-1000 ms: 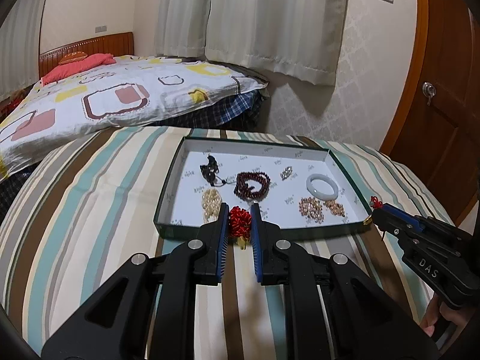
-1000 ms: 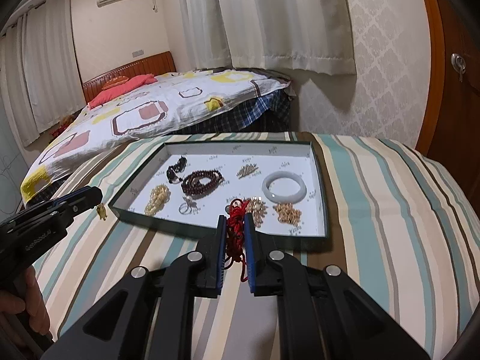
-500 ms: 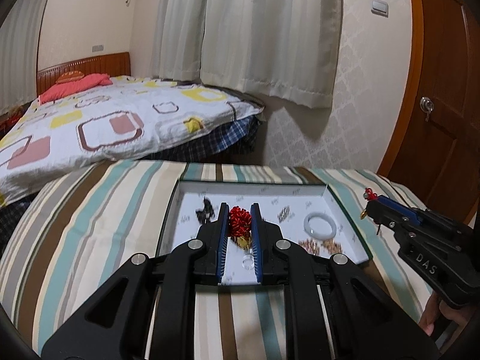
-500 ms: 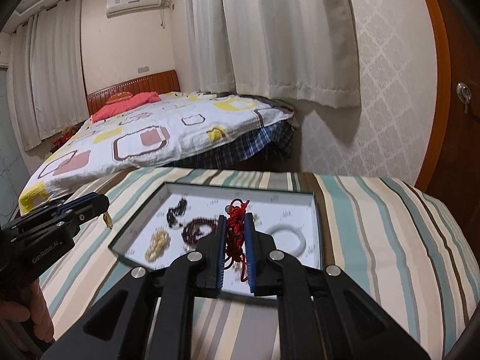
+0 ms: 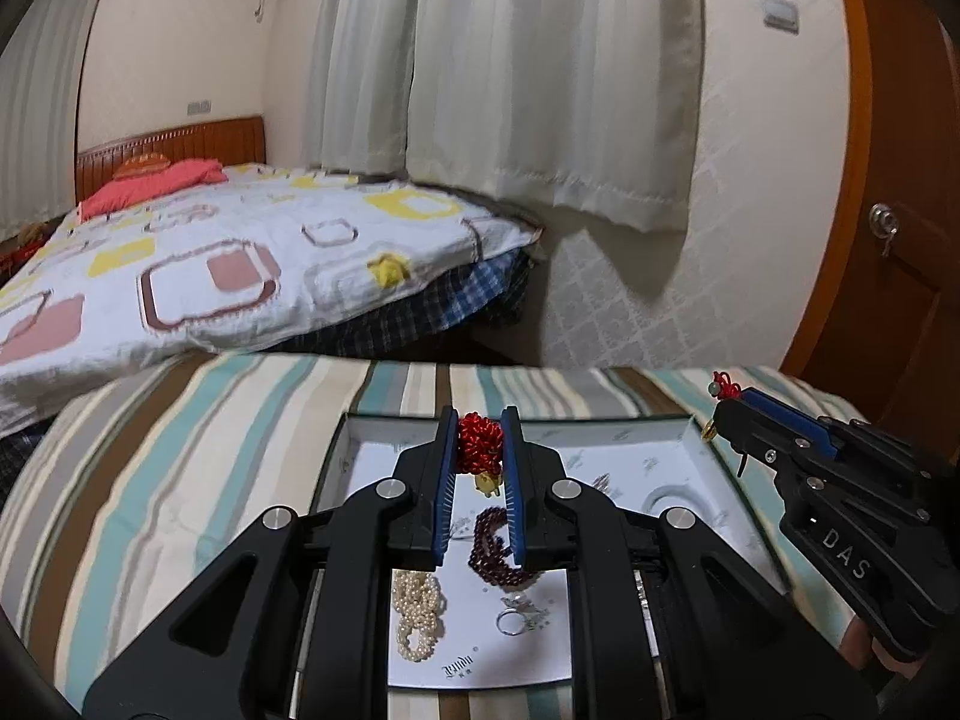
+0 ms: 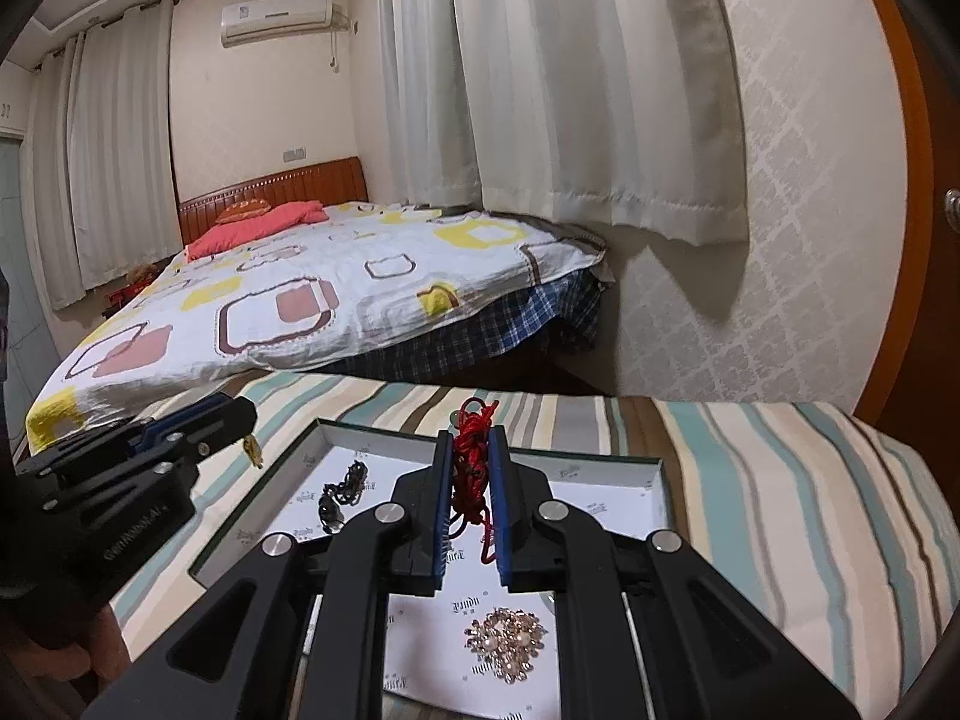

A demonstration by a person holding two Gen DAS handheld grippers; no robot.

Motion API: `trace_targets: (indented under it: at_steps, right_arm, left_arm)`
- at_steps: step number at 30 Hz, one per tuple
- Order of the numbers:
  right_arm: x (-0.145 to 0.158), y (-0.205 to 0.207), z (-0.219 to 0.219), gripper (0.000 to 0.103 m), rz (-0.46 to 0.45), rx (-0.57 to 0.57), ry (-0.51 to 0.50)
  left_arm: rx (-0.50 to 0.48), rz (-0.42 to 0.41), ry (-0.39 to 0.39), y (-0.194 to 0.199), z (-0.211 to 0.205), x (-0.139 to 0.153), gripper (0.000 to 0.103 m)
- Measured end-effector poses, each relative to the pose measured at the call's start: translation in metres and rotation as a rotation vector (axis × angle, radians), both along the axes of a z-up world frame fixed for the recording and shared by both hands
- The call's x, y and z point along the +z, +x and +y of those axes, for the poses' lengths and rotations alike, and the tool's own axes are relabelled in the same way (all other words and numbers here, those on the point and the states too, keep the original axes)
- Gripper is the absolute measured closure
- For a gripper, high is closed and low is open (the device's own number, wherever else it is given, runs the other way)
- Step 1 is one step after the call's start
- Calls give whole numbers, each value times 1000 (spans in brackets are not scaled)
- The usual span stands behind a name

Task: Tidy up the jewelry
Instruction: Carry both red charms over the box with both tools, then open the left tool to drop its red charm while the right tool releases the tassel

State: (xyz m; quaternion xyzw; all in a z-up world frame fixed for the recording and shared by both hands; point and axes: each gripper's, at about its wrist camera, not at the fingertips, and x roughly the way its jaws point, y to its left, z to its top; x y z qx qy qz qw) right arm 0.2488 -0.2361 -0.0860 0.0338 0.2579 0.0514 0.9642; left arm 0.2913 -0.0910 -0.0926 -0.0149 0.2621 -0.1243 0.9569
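My left gripper (image 5: 480, 441) is shut on a red knotted ornament (image 5: 479, 443) with a small gold charm (image 5: 487, 483) hanging below it, held over the open jewelry tray (image 5: 360, 450). My right gripper (image 6: 470, 468) is shut on a red cord bracelet (image 6: 469, 468), also held over the tray (image 6: 600, 461). In the tray lie a pearl bracelet (image 5: 418, 612), a dark red bead bracelet (image 5: 495, 549), a silver ring (image 5: 510, 621), a black piece (image 6: 342, 489) and a rose-gold cluster (image 6: 507, 642). The right gripper also shows at the right of the left wrist view (image 5: 729, 405), the left gripper at the left of the right wrist view (image 6: 240, 420).
The tray sits on a striped bedcover (image 5: 180, 450). Behind it stand a bed with a patterned quilt (image 6: 288, 300), white curtains (image 5: 510, 90), a papered wall and a wooden door (image 5: 900, 240) at the right.
Both grippers have risen and moved forward over the tray, each still holding its red piece. The view now looks more level and the tray lies under the fingers.
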Motion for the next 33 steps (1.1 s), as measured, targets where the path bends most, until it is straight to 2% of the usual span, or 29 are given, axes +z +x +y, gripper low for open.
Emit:
trace_targets:
  at_steps: [6, 13, 21, 26, 31, 33]
  right_arm:
    - [-39, 22, 0, 91, 92, -7, 6]
    - [-75, 38, -1, 91, 191, -18, 9]
    - [-87, 45, -2, 91, 246, -27, 14]
    - [-89, 48, -3, 91, 264, -25, 19]
    - [-90, 50, -3, 91, 277, -28, 21]
    - [-90, 51, -4, 91, 278, -30, 24]
  left_arm:
    - [24, 79, 35, 26, 2, -39, 89]
    - [55, 169, 62, 46, 7, -71, 89]
    - [86, 231, 91, 56, 11, -88, 88]
    - [93, 240, 91, 58, 12, -91, 88]
    - [92, 241, 96, 60, 11, -91, 82]
    - [95, 235, 98, 59, 11, -91, 69]
